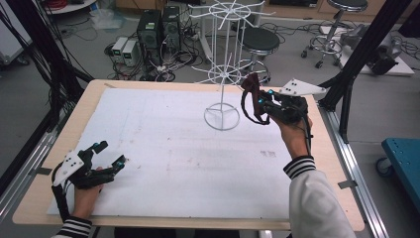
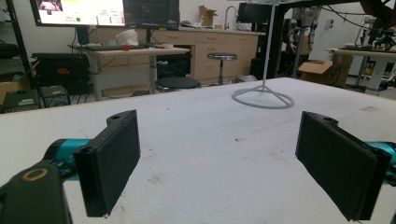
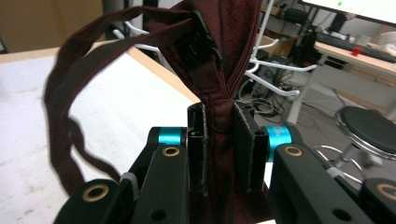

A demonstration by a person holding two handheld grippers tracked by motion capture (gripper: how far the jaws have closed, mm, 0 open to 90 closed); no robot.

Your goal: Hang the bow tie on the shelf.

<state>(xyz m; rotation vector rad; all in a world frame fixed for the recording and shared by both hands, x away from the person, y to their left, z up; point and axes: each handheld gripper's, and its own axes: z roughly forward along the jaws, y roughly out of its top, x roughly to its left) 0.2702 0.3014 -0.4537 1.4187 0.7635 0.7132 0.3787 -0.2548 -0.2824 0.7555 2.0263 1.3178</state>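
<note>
Maroon strap (image 3: 219,70) pinched by right gripper (image 3: 223,154); left gripper (image 2: 219,161) agape.

hand-held gripper (image 1: 110,154): black, teal joints, grey plate | hand-held gripper (image 1: 258,100): same | sleeves: white, striped cuffs

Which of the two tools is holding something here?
The right tool, raised beside the white wire rack: its jaws are clamped on a dark red strap whose loops hang free. The left tool rests open over the white table cover, holding nothing.
</note>
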